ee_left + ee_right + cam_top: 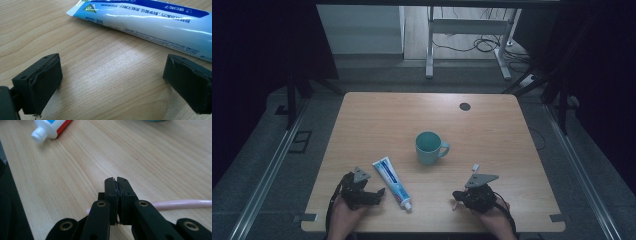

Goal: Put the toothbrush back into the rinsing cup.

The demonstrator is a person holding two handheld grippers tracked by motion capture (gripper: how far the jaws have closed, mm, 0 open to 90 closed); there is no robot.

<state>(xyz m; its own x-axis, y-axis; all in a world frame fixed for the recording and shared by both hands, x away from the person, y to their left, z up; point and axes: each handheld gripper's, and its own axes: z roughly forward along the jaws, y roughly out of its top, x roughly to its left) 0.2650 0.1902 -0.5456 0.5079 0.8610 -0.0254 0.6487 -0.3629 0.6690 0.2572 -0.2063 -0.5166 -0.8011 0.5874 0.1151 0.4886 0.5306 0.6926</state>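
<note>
While both my hands rest near the near edge of the wooden table point(377, 115), I count one toothpaste tube point(392, 182), one teal mug point(430, 148) and one pink toothbrush point(180, 204), plus my two tongs. My left gripper point(379, 192) sits at the near left with its jaws spread wide and nothing between them. In the left gripper view its two pads point(47, 82) stand well apart on bare wood, and the toothpaste tube point(150, 22) lies flat just beyond them, crimped end toward the left of that view, not touching either pad. From the high view the tube lies just beside that gripper on its right, white cap pointing toward me. My right gripper point(460, 196) is at the near right, clenched: in the right gripper view its jaws press together, and the toothbrush handle runs crosswise under them, sticking out on both sides. I cannot tell whether the pads actually pinch the handle. The mug stands upright farther back, between the two grippers, handle to the right.
</note>
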